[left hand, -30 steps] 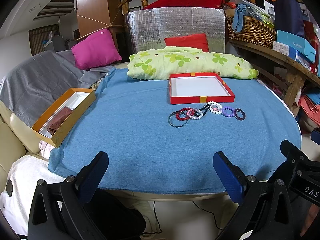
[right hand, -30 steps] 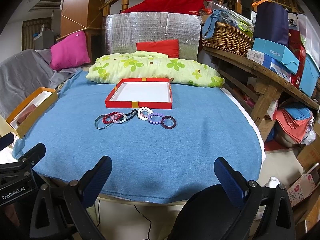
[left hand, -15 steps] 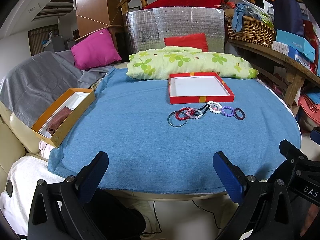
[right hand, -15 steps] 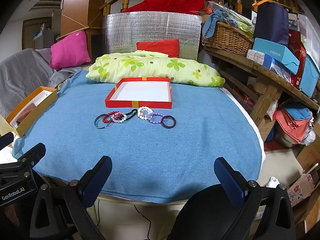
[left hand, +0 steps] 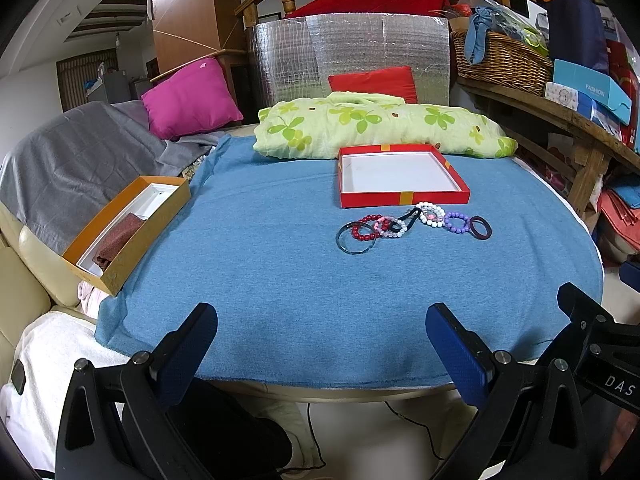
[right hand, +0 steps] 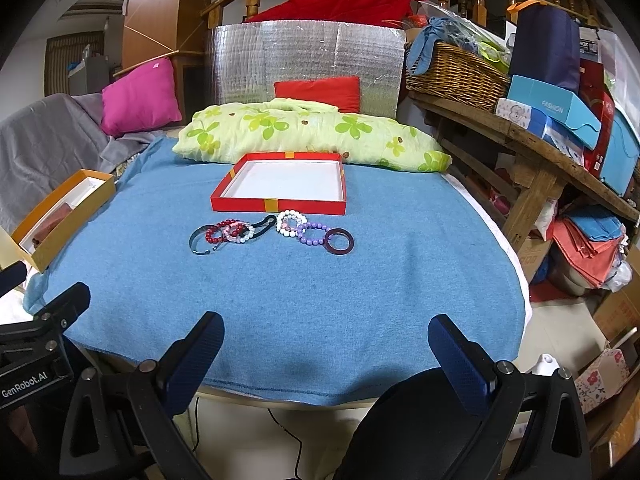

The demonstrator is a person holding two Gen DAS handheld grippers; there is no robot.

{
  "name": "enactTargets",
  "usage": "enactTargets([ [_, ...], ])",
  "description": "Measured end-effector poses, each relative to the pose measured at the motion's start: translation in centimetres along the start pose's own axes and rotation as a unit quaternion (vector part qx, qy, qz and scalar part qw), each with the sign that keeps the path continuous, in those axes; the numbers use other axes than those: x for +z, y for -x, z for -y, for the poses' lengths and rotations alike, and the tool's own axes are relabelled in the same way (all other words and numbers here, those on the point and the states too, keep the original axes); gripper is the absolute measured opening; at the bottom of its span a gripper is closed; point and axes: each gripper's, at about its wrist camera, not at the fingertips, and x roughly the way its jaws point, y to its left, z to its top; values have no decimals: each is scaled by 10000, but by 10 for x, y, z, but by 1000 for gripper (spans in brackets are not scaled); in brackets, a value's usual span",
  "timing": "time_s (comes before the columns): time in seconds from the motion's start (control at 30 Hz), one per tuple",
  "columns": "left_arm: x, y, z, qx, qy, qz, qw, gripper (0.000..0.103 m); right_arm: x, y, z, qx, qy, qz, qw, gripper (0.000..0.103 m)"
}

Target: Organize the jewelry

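A row of bracelets lies on the blue cloth just in front of a shallow red box (left hand: 400, 178) with a white floor, also in the right wrist view (right hand: 280, 182). From left: a dark bangle (left hand: 355, 240), red beads (left hand: 364, 233), pink-white beads (left hand: 392, 229), a black loop (left hand: 412, 216), white beads (left hand: 430, 214), purple beads (left hand: 456, 222), a maroon ring (left hand: 480, 227). The maroon ring also shows in the right wrist view (right hand: 339, 242). My left gripper (left hand: 322, 344) and right gripper (right hand: 324, 354) are open, empty, at the table's near edge, far from the bracelets.
An orange box (left hand: 128, 226) with a brown cloth inside hangs over the left table edge. A green flowered pillow (left hand: 380, 128) lies behind the red box. A wooden shelf (right hand: 520, 140) with a basket and boxes stands at the right. A grey covered sofa (left hand: 72, 168) is left.
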Motion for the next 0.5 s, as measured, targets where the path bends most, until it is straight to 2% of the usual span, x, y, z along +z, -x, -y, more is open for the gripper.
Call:
enactTargets([
  [0.13, 5, -16, -6, 20, -22, -70, 10000, 103, 4, -11, 8, 228, -28, 1, 9997, 103],
  [0.23, 11, -43, -12, -52, 16, -307, 9995, 103, 11, -29, 24, 363, -120, -84, 9992, 103],
  [0.37, 16, -81, -15, -78, 84, -540, 9985, 103, 25, -73, 47, 600, -324, -425, 9968, 103],
  [0.5, 28, -123, -13, -90, -9, -730, 9973, 103, 40, -122, 52, 659, -321, -742, 9945, 103],
])
